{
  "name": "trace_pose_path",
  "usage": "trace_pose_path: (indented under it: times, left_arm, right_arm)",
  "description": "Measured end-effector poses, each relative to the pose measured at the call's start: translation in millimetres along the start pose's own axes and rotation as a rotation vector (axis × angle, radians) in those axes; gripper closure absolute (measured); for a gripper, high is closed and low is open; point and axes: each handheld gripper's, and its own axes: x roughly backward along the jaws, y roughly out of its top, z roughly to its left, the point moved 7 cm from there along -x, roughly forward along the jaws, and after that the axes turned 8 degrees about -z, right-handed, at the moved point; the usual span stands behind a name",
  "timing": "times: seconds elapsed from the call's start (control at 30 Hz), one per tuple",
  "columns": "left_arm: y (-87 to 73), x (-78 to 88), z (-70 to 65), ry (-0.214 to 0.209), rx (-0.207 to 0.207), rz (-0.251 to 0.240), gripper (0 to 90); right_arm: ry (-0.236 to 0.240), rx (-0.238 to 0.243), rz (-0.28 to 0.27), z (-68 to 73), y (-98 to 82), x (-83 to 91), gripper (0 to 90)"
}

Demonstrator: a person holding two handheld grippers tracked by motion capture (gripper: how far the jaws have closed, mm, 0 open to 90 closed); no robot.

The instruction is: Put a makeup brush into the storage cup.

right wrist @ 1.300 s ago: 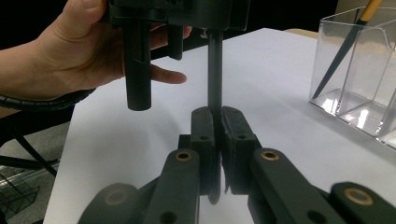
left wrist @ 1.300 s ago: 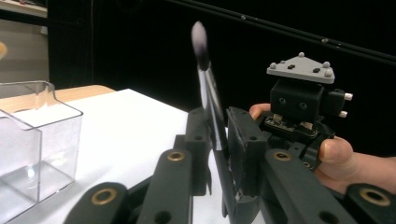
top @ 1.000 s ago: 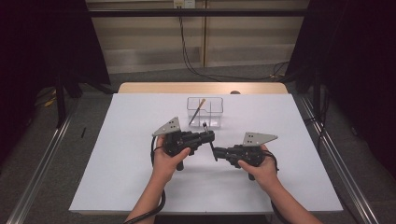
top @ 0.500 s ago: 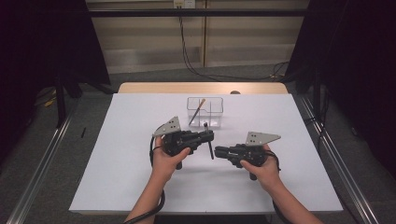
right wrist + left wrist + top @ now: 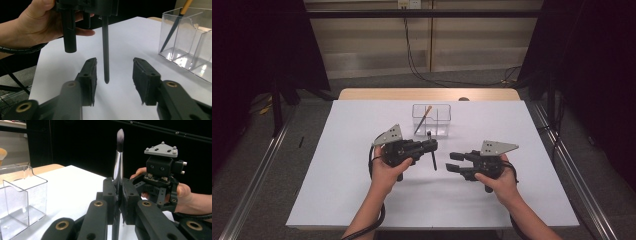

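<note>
The right gripper (image 5: 113,80) is gaping wide, empty, beside the brush (image 5: 118,161). The left gripper (image 5: 119,195) is clamping it upright — presumably for dropping into the clear organiser (image 5: 432,120) beyond, holding another brush.

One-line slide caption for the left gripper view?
Left hand-held gripper clamps a makeup brush upright beside a clear organiser.

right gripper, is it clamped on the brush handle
No, the right gripper has its jaws spread wide, the brush handle hanging free between them.
</note>
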Motion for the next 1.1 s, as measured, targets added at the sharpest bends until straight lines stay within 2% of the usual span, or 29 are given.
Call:
trace_pose_path:
  times: [0.23,0.5,0.67,1.1]
  left_arm:
    - [-0.1,3.1,1.7,0.011,0.0,0.001,83.5]
    - [0.3,4.5,2.2,0.016,-0.008,0.008,83.5]
    - [1.1,5.1,2.5,0.022,-0.012,0.007,83.5]
    - [3.2,9.7,4.1,0.028,-0.012,0.0,83.5]
  right_arm:
    - [-0.033,-0.007,0.02,-6.5,-1.2,6.0,36.1]
    - [-0.05,-0.011,0.008,-12.0,-0.3,15.5,26.5]
    - [-0.067,-0.013,0.003,-17.2,-1.1,21.6,23.1]
    - [-0.075,-0.004,0.022,-21.3,-4.8,34.1,16.8]
